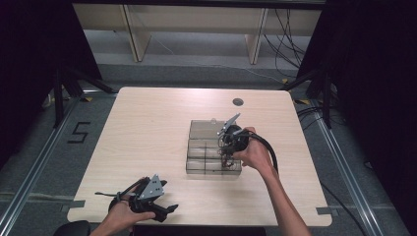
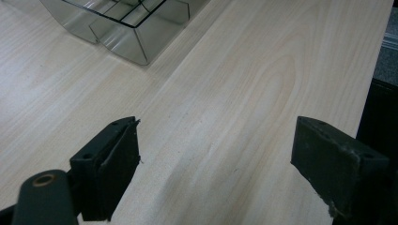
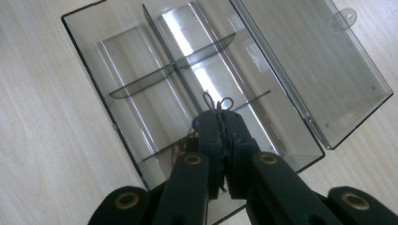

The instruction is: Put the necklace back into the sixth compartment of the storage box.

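A clear smoky plastic box [image 1: 212,153] with several divided compartments lies open at mid table, its lid [image 1: 204,129] folded back on the far side. My right gripper [image 1: 227,160] points down into the box at its right end. In the right gripper view its jaws [image 3: 219,115] are shut on a thin brown cord [image 3: 215,100], whose small loops stick out past the tips above a compartment of the box [image 3: 141,70]. My left gripper [image 1: 169,209] rests near the front left edge, open with nothing between its fingers [image 2: 115,154]; a corner of the box [image 2: 126,37] lies ahead of it.
A round cable hole [image 1: 238,102] sits in the table at the back right. The table's edge [image 2: 375,79] runs close beside the left gripper. Black stand legs [image 1: 69,83] rise on the floor at both sides of the table.
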Motion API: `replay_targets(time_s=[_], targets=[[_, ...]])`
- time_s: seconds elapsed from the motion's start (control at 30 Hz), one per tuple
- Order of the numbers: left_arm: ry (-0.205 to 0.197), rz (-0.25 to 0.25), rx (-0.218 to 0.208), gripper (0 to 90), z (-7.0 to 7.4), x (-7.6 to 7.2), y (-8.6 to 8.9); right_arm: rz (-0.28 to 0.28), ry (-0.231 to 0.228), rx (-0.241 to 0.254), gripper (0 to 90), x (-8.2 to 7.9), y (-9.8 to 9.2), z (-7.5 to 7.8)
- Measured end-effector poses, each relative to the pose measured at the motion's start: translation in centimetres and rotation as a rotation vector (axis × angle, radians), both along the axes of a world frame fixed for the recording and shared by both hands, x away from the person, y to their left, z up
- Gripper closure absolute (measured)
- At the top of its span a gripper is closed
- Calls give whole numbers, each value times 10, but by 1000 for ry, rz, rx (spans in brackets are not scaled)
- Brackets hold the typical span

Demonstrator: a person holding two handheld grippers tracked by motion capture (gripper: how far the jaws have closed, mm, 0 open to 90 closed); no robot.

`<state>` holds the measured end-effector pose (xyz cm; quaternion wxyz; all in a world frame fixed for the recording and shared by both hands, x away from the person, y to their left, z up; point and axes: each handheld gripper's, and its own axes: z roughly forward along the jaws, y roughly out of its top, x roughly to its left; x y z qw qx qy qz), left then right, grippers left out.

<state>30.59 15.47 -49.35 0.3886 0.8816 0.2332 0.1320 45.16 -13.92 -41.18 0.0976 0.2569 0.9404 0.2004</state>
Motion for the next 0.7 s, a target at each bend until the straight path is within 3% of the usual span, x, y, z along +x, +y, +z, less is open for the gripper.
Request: replay_targets(time_s=[0.33, 0.7], targets=[[-6, 2, 3, 152, -1, 0, -1, -17, 26, 4, 880, -3, -15, -10], [-6, -1, 12, 152, -1, 0, -1, 5, 100, -6, 879, -9, -18, -26]])
